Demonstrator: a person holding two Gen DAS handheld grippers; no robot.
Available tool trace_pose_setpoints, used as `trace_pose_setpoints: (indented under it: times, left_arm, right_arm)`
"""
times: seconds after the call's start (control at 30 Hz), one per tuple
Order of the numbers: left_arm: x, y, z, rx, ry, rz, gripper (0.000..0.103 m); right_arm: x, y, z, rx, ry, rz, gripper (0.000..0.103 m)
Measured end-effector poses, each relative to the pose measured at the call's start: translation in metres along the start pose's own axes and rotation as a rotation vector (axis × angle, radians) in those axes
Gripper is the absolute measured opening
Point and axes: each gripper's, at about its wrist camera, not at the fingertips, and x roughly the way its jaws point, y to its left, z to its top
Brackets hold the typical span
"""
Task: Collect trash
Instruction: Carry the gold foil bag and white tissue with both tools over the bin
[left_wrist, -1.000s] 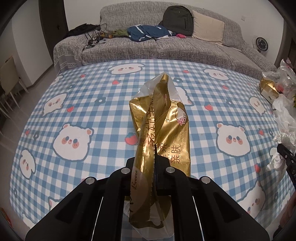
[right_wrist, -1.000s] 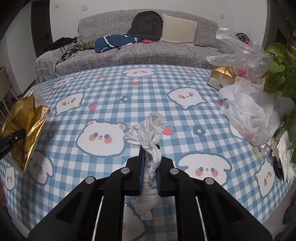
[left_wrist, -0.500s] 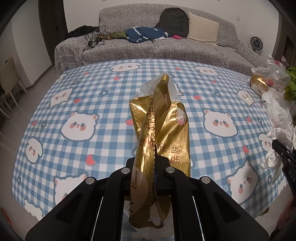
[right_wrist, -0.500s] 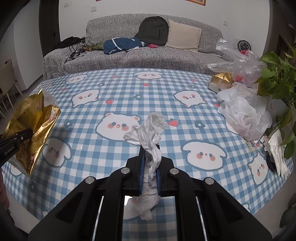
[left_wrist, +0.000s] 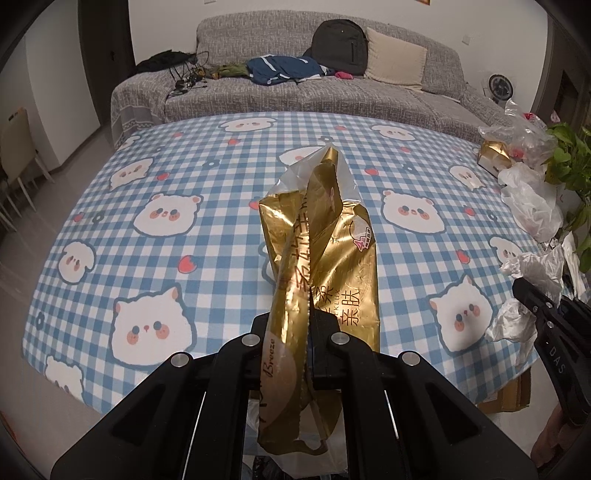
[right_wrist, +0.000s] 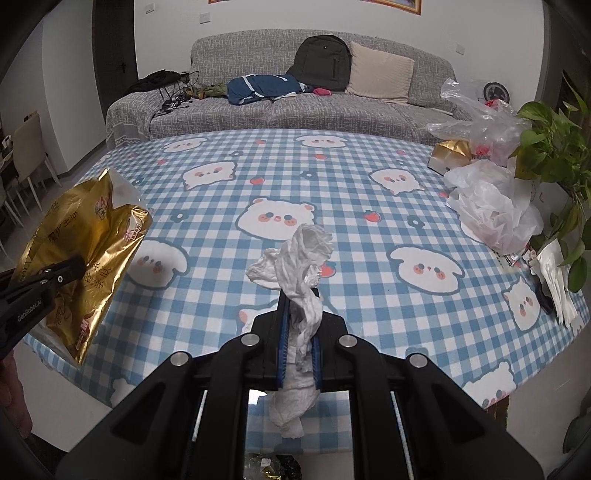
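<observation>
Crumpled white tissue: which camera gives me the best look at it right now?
The right wrist view. There the crumpled white tissue sits centred, pinched in the shut right tool, its whole length visible above the checked tablecloth. The left wrist view catches it only at the right edge, partly hidden.

Left gripper: matte black, two angular arms that meet at slim fingers; four round silver screw heads in an arc.
Left gripper marking: white "GenRobot.AI" along the arm at 9 o'clock in the right wrist view.
Right gripper: same black frame, four silver screws, blue ribbed pads lining the fingers.
Right gripper marking: pale "DAS" letters on the arm at 4 o'clock in the left wrist view.
</observation>
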Motion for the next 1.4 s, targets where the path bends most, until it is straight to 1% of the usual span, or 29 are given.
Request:
trace_pose_setpoints:
  times: [0.4, 0.73, 0.97, 1.03, 1.13, 1.4]
  left_arm:
    - [-0.027, 0.009, -0.038, -0.006, 0.002, -0.006, 0.006]
    - [-0.042, 0.028, -0.075, -0.047, 0.013, -0.009, 0.006]
    - [-0.055, 0.032, -0.108, -0.061, 0.021, -0.027, 0.006]
    - [-0.058, 0.033, -0.119, -0.064, 0.019, -0.031, 0.006]
    - [-0.062, 0.036, -0.138, -0.076, 0.031, -0.040, 0.006]
    - [-0.073, 0.043, -0.180, -0.083, 0.035, -0.034, 0.006]
  right_arm:
    - [-0.022, 0.020, -0.030, -0.012, -0.001, 0.027, 0.009]
    - [-0.039, 0.034, -0.062, -0.035, 0.009, 0.040, 0.009]
    - [-0.061, 0.037, -0.087, -0.048, -0.006, 0.055, 0.009]
    - [-0.066, 0.038, -0.096, -0.043, -0.011, 0.074, 0.009]
    - [-0.069, 0.042, -0.111, -0.047, 0.002, 0.086, 0.009]
    - [-0.080, 0.059, -0.140, -0.060, 0.003, 0.121, 0.009]
